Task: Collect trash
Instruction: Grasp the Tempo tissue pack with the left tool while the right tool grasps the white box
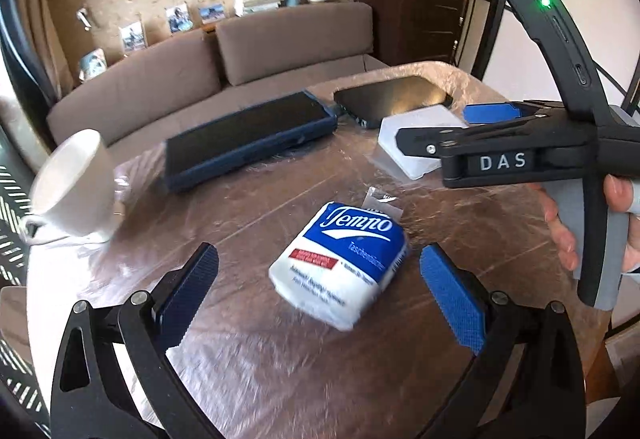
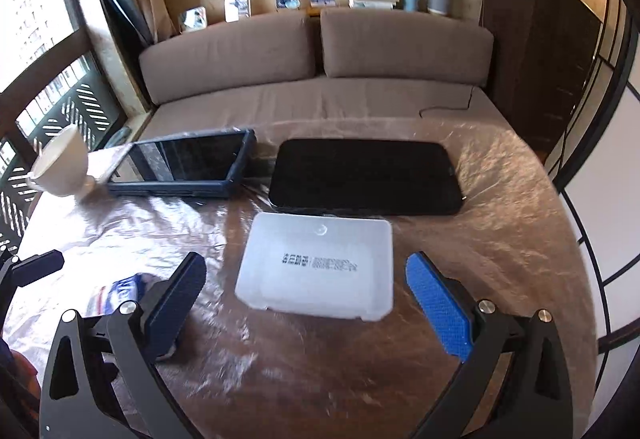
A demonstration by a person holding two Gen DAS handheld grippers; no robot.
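Observation:
A blue-and-white Tempo tissue pack [image 1: 342, 265] lies on the table between the fingers of my open left gripper [image 1: 320, 279], not touched by them; it also shows in the right wrist view [image 2: 120, 291]. A small torn wrapper scrap [image 1: 382, 201] lies just behind it. A white translucent plastic box [image 2: 320, 267] lies between the fingers of my open right gripper [image 2: 306, 287], untouched; in the left wrist view the box [image 1: 416, 127] sits behind the right gripper [image 1: 472, 127].
A round table under shiny plastic film [image 2: 500, 239] carries a tablet in a dark blue case [image 2: 188, 165], a black tablet [image 2: 368, 175] and a white cup [image 1: 76, 191] at the left edge. A brown sofa [image 2: 320, 55] stands behind.

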